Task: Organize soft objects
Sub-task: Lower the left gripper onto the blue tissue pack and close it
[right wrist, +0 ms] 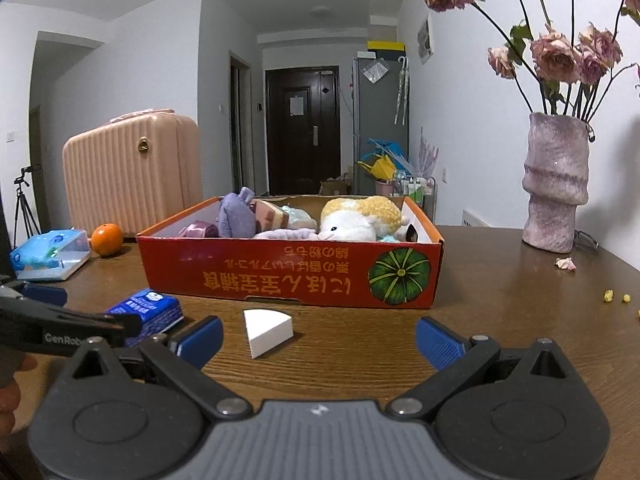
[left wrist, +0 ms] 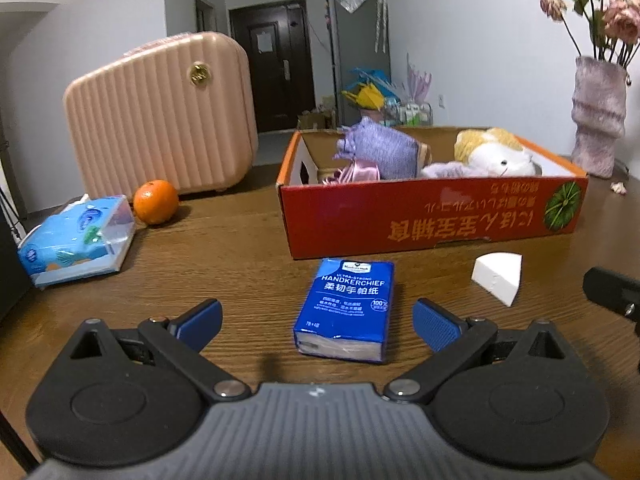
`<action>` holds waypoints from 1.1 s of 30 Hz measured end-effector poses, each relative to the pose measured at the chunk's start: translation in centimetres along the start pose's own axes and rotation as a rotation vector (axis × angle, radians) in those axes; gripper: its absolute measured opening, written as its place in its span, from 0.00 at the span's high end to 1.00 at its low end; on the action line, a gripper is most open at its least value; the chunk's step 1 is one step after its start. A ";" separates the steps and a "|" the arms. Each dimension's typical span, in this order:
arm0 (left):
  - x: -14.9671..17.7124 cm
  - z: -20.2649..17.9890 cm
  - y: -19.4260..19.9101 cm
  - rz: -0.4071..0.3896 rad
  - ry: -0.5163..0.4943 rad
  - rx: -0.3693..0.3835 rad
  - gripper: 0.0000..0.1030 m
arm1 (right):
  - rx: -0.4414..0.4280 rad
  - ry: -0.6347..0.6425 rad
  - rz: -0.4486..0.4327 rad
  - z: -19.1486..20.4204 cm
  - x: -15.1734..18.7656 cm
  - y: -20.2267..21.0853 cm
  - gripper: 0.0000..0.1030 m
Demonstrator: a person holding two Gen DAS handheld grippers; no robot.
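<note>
On the wooden table (left wrist: 240, 248), the red box (left wrist: 432, 216) already holds plush toys (left wrist: 496, 156), while the handkerchief pack (left wrist: 346, 308) and white sponge wedge (right wrist: 267, 330) just before it remain out, with the left gripper (left wrist: 318, 322) and right gripper (right wrist: 320, 340) both spread wide and empty.

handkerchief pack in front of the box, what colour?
Blue with white lettering; the handkerchief pack shows best in the left wrist view.

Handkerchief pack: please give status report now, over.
Left tool open, empty; right tool open, empty. Handkerchief pack flat on table between left fingers, not gripped. White sponge wedge lies before red box. Path clear.
</note>
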State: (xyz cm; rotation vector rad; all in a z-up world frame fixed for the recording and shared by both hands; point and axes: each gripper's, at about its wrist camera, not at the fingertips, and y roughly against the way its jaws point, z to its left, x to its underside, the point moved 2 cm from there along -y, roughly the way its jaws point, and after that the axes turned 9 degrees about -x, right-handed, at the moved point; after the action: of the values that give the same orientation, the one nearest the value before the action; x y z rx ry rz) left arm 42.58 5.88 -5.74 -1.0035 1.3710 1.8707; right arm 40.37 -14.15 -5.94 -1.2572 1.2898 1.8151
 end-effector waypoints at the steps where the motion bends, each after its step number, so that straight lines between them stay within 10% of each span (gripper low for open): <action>1: -0.1 0.0 -0.4 0.009 -0.005 0.009 0.00 | 0.002 -0.004 0.003 -0.1 -0.1 -0.2 0.00; 14: -1.2 -0.3 -3.6 0.052 -0.040 0.078 0.01 | 0.010 -0.032 0.037 -0.7 -0.9 -3.3 0.00; 24: -1.0 -0.5 -4.3 0.097 -0.041 0.140 0.48 | 0.010 -0.031 0.041 -0.6 -1.1 -3.9 0.00; 33: -1.0 -0.6 -4.0 0.088 -0.041 0.140 0.49 | 0.008 -0.028 0.043 -0.5 -1.1 -3.9 0.00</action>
State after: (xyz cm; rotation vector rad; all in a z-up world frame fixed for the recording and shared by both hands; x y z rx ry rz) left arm 46.54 6.41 -6.99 -0.8432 1.5202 1.8194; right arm 44.28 -13.14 -6.50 -1.2042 1.3169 1.8487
